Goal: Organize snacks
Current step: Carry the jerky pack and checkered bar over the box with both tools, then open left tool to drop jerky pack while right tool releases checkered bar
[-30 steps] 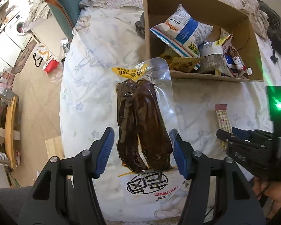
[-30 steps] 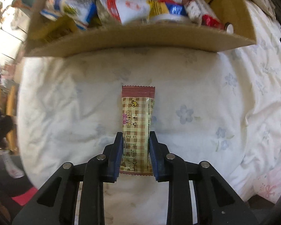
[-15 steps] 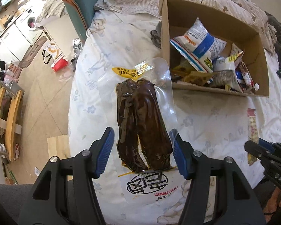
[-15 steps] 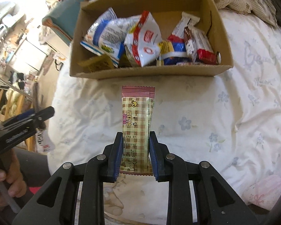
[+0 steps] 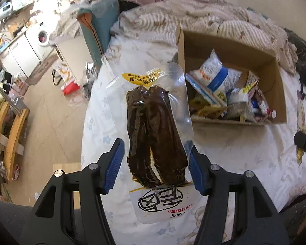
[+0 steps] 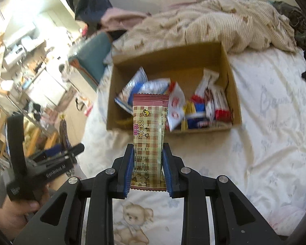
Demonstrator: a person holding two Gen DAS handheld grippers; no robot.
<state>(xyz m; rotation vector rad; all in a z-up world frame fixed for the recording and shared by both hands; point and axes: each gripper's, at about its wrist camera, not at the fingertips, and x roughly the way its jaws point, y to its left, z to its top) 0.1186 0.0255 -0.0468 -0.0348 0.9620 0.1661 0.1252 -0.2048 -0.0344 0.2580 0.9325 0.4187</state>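
**Lifting both snacks clear of the bed, box ahead**

Left gripper (image 5: 155, 163): jaws grasping the clear pouch of dark snack (image 5: 155, 136), blue pads against its sides, pouch centre frame in the left wrist view. Right gripper (image 6: 148, 169): jaws clenched on the plaid snack bar (image 6: 148, 134), bar upright at centre frame in the right wrist view.

Change over the last second: both views now look from higher up. A second ago the right view showed only the box's near wall looming over the bar, with the bar against the bedsheet; now the whole cardboard box (image 6: 230, 75) with its contents sits at mid frame, behind the bar's upper end. In the left view the box (image 5: 275, 81) has slid to the right of frame and more of the room and floor shows at left. Grips unchanged on both sides.

Reading: both items look to be off the flowered bedsheet (image 6: 265, 143) and in carry. Box already holds several packets (image 6: 214, 102); free space shows along its far wall. Next step, by my judgement, is moving each item over the rim and releasing. Risk: the long pouch may catch on the near wall.
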